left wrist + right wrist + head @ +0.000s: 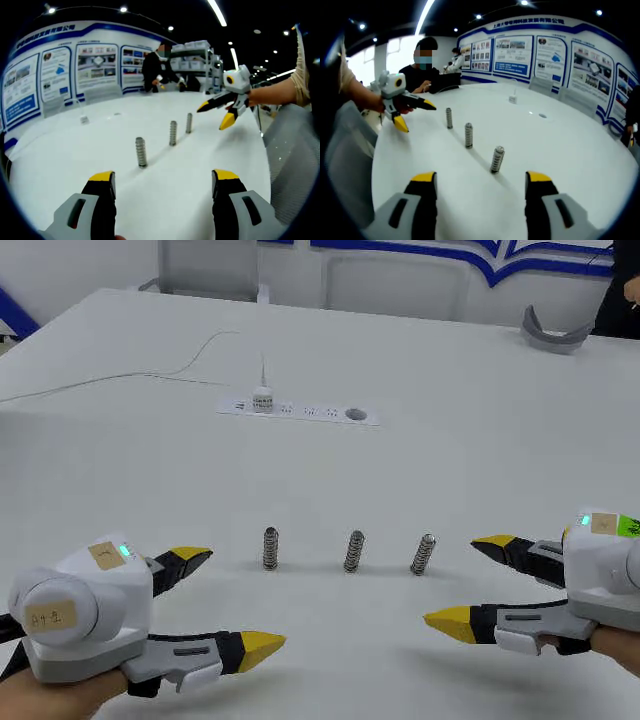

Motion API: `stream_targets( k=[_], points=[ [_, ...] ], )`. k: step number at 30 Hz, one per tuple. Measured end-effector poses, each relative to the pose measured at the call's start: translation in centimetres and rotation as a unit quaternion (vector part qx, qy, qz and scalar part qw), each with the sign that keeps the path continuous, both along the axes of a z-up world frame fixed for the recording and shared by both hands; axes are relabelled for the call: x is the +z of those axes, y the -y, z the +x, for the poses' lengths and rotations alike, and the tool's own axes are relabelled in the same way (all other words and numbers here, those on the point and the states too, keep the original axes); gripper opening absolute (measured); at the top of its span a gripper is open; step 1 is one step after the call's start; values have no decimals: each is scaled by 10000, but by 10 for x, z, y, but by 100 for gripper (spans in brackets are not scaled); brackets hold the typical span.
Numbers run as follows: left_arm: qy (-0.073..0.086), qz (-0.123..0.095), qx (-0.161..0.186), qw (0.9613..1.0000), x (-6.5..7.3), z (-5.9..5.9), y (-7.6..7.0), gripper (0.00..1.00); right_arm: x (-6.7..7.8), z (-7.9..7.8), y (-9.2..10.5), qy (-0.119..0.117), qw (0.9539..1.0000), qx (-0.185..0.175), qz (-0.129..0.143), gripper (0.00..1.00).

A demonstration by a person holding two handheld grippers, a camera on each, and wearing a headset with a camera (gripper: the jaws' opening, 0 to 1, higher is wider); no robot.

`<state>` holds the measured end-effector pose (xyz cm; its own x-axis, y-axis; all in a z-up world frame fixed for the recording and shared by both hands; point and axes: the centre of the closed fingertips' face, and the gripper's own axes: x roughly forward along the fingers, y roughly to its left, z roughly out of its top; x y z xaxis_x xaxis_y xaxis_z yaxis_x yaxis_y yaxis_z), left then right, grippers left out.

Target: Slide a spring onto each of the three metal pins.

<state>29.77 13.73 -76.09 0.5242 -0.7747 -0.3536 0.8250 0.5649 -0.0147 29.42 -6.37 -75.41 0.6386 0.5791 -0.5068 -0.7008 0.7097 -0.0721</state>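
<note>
The coils of the three springs [354, 551] cover whatever stands inside them, so the pins cannot be made out. In the head view the left claw [246, 598] is cut at its body by the bottom edge, and the right claw [449, 579] runs off the right edge. The handwritten label [50, 617] on the left claw is too small to read, as is the print on the small white bottle [262, 399]. A person [615, 290] at the top right corner is cut off by the edge.

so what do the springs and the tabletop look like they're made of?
Springs: coiled wire, grey with a dull metallic sheen, likely steel. Tabletop: smooth white, matte with soft shadows, probably laminate or painted board; the look leaves it open.
</note>
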Motion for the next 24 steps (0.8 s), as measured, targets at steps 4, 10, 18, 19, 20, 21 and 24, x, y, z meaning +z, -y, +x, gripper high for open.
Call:
stream_targets(
  k=[4, 10, 18, 19, 20, 21, 24],
  points=[
    [-13, 21, -13, 10000, -1, 0, 0, 80, 0, 1, 1, -6, 10000, -35, 7, 73],
    [-35, 14, -10, 10000, -1, 1, 0, 80, -1, 1, 3, -24, 10000, -55, 12, 74],
    [-85, 51, -53, 9999, -4, -2, 2, 79, -2, 2, 6, -14, 9999, -117, -42, 70],
    [-105, 46, -52, 9999, -5, -3, 2, 78, 0, 3, 7, -26, 9999, -171, 1, 68],
    [-137, 34, -49, 9999, -5, -3, 2, 76, 1, 3, 8, -47, 9997, -229, 46, 63],
    [-212, -14, -57, 9998, -6, -4, 2, 74, 4, 5, 11, -31, 9995, -312, 49, 57],
    [-508, -338, -245, 9978, -7, -13, 6, 51, 8, 6, 19, -121, 9984, -542, -56, 23]
  ],
)
